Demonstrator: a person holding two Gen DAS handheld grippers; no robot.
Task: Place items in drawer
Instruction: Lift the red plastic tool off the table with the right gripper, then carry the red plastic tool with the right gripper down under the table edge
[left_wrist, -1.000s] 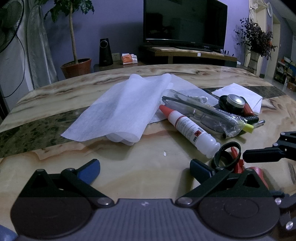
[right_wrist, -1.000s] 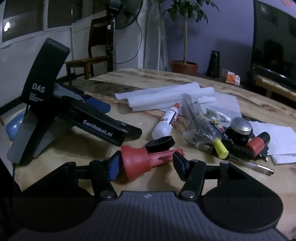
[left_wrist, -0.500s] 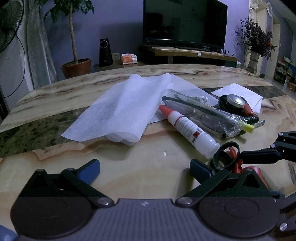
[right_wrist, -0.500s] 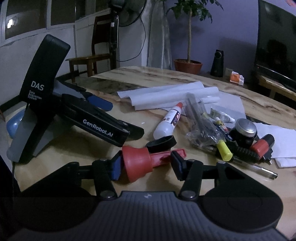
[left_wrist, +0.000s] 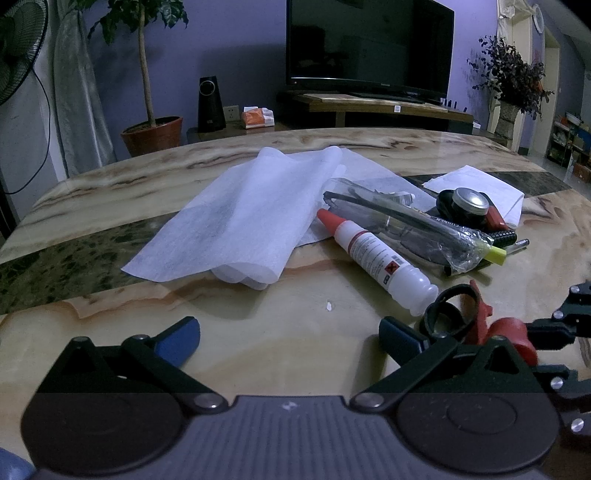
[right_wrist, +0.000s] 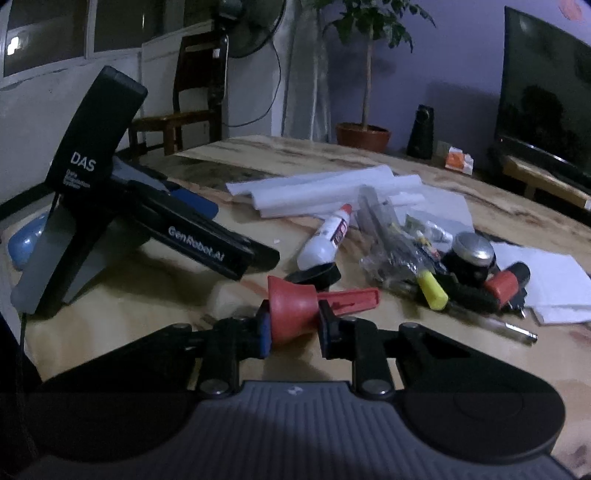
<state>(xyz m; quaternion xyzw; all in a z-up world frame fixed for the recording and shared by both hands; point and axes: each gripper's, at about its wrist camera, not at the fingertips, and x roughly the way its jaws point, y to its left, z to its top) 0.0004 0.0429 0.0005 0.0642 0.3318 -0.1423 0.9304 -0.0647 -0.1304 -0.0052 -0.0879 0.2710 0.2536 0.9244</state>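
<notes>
A red plastic tool (right_wrist: 295, 306) with a flared cone and a flat handle lies on the marble table (right_wrist: 155, 295). My right gripper (right_wrist: 293, 325) is closing on its cone, and both pads touch its sides. The left wrist view shows the same tool (left_wrist: 511, 332) at the lower right, with the right gripper's black fingers (left_wrist: 550, 328) around it. My left gripper (left_wrist: 288, 338) rests open on bare table with nothing between its blue pads; its black body (right_wrist: 207, 251) stands left of the tool. No drawer is in view.
Beyond the tool lie a black ring (right_wrist: 314, 273), a white glue bottle (right_wrist: 325, 240) with a red cap, a clear bag of pens (right_wrist: 391, 243), a yellow highlighter (right_wrist: 432, 291), a silver-lidded black tin (right_wrist: 472, 254) and a pen (right_wrist: 509, 325). White tissue sheets (left_wrist: 243, 221) cover the table's middle.
The right gripper's jaws have come together from wide apart onto the red tool's cone. The tool has shifted slightly in the left wrist view. The left gripper has not moved.
</notes>
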